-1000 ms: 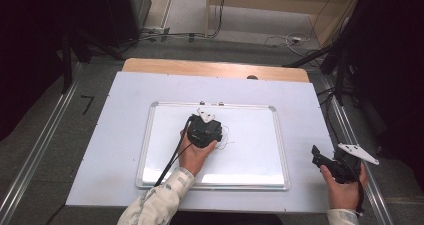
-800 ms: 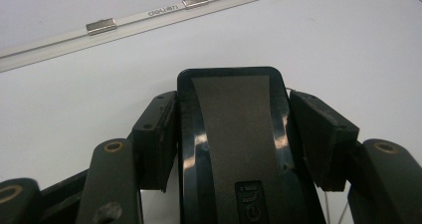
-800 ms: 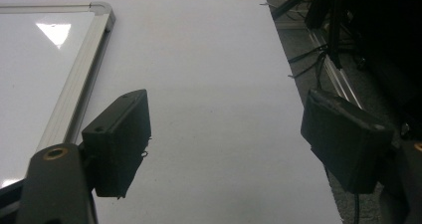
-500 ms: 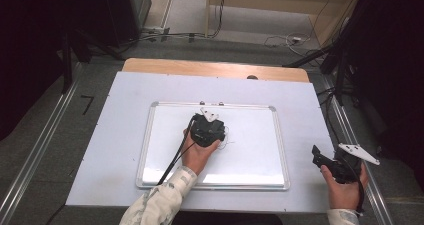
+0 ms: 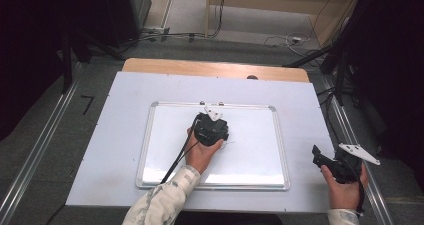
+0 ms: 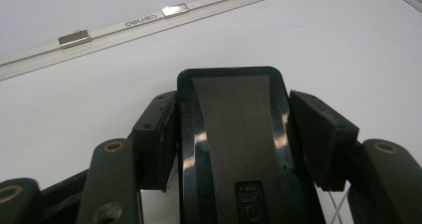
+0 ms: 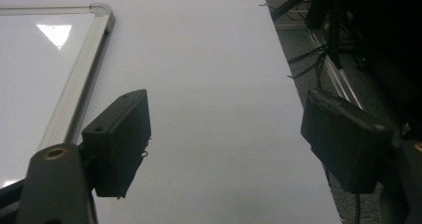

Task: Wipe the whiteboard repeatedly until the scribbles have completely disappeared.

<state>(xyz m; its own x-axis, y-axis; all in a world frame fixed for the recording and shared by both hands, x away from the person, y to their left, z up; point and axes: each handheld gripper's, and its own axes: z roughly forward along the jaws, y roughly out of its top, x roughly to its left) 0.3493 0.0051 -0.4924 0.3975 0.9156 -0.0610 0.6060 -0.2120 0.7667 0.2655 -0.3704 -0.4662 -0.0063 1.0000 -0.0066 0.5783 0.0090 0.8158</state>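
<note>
A whiteboard (image 5: 250, 155) with a silver frame lies flat on the white table top. My left gripper (image 5: 210, 127) rests over the board's upper middle, held by a hand in a patterned sleeve. In the left gripper view its pads (image 6: 158, 134) press both sides of a black board eraser (image 6: 231, 129), which points toward the board's top rail (image 6: 124, 27). A faint thin pen mark (image 5: 228, 144) shows just right of the gripper. My right gripper (image 5: 320, 157) is held near the table's right front edge, its jaws wide apart with nothing between the pads (image 7: 122, 134).
The white table top (image 5: 125, 100) reaches past the board on all sides, with a wooden strip (image 5: 215, 67) along its far edge. Metal rails (image 5: 35, 155) run along both sides on the floor. Cables and dark stands (image 5: 340, 60) crowd the right and far side.
My left gripper with the eraser has edged slightly to the right on the board. The right gripper has stayed where it was.
</note>
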